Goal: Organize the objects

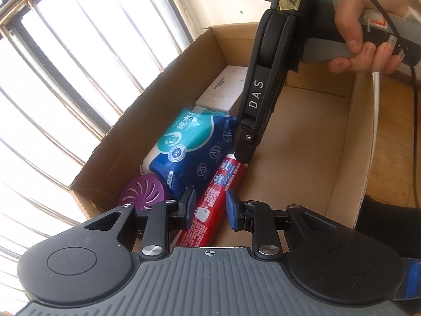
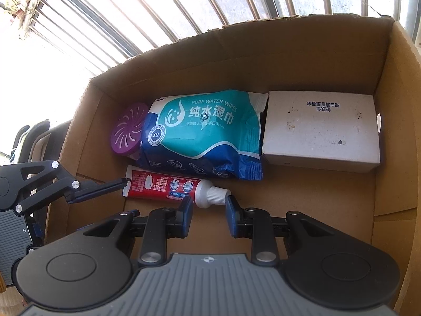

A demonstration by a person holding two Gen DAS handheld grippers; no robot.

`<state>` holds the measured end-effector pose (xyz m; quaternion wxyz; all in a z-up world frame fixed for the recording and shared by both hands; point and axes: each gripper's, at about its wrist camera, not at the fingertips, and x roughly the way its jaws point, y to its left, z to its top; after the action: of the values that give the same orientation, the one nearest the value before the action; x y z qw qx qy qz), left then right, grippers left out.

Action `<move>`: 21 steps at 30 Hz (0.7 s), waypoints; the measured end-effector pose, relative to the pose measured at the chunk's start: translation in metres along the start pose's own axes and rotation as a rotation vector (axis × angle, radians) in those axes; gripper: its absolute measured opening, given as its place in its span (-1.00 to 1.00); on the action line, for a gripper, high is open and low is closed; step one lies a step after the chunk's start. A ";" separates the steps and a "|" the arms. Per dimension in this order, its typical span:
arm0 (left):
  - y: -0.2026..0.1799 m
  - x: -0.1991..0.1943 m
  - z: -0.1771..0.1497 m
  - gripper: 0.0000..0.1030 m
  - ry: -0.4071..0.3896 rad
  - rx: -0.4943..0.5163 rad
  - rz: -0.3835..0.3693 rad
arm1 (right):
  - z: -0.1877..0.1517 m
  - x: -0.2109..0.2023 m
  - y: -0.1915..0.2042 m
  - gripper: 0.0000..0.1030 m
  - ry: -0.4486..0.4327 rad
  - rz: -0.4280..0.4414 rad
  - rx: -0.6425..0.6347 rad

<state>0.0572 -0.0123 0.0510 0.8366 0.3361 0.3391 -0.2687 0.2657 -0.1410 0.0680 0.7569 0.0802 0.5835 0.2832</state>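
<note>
Red tube (image 2: 168,185) lying flat on the floor of the cardboard box (image 2: 342,60), white cap (image 2: 211,196) toward the right in the right wrist view, just in front of the wipes pack (image 2: 200,131). Purple disc (image 2: 127,130) leans at the pack's left; white carton (image 2: 319,129) sits to its right, against the box wall. Left hand-held gripper (image 1: 209,206): jaws narrowly parted above the tube's crimped end, pads clear of it, nothing held. Right hand-held gripper (image 2: 209,209): jaws at a narrow gap, nothing gripped, the cap just beyond the fingertips. A hand (image 1: 368,34) grips the right handle. Barred window (image 2: 158,5) behind the box.
</note>
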 end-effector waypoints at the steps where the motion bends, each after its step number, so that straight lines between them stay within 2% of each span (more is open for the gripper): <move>1: -0.006 -0.005 -0.002 -0.16 -0.001 -0.010 0.060 | -0.002 -0.001 0.001 -0.41 0.001 0.001 -0.003; 2: -0.012 -0.011 -0.004 -0.03 -0.009 -0.006 0.104 | -0.004 -0.002 0.001 -0.41 0.008 0.001 -0.007; 6: -0.025 -0.024 -0.005 -0.05 -0.039 0.054 0.119 | -0.006 -0.005 0.001 -0.40 0.021 0.000 -0.010; 10: -0.032 -0.025 0.000 -0.04 -0.048 0.166 0.122 | 0.004 -0.004 -0.004 -0.41 0.028 -0.003 0.002; 11: -0.033 -0.023 0.002 -0.09 -0.042 0.185 0.115 | 0.006 -0.004 -0.006 -0.41 0.033 -0.005 0.007; 16: -0.039 -0.011 0.013 -0.69 0.040 0.262 0.026 | -0.002 -0.005 -0.003 -0.41 0.042 -0.011 0.002; 19: -0.041 -0.006 0.019 -0.69 0.115 0.296 -0.031 | 0.001 -0.005 -0.004 -0.41 0.045 -0.011 0.005; 21: -0.044 -0.006 0.023 -0.70 0.139 0.331 -0.035 | 0.000 -0.005 -0.002 -0.41 0.046 -0.014 -0.001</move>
<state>0.0327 -0.0565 0.0511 0.7395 0.4809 0.3533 -0.3116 0.2658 -0.1451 0.0708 0.7453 0.0691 0.6012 0.2800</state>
